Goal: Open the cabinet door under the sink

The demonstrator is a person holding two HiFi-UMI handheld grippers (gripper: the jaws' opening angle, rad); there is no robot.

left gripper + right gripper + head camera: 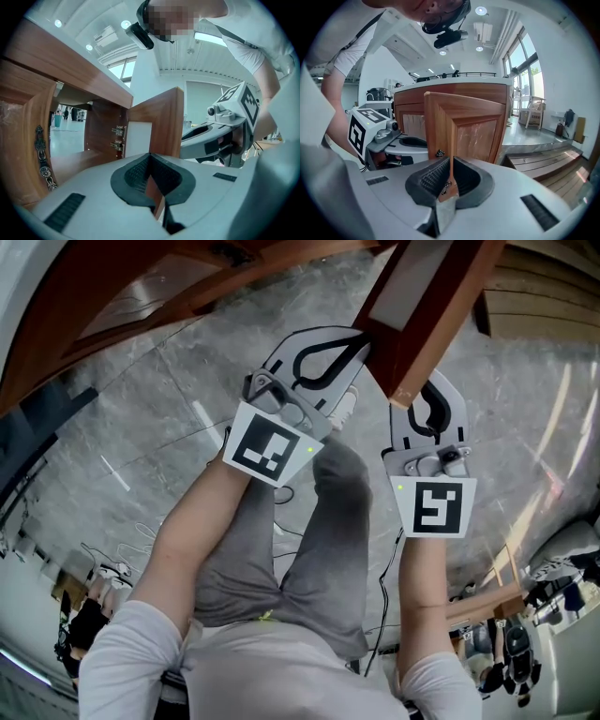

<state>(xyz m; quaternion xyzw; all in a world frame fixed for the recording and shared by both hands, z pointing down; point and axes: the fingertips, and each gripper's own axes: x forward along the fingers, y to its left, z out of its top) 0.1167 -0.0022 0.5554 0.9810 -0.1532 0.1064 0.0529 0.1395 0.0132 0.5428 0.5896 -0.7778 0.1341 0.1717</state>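
while the cabinet door [427, 306] stands swung out from the cabinet, above the grey marble floor [169, 371], the left gripper [319, 357] is clenched on a thin edge of its wood. the right gripper [427, 413], close beside it on the door's other side, grips the door at the small ornate handle [446, 184].

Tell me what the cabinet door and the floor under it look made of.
Reddish-brown cabinet door: wood or wood veneer, grain lines visible, semi-gloss varnish by its sheen; the inset panel looks paler and veined. Grey floor: polished stone or stone-look tile, with pale veins, joint lines and mirror-like reflections.
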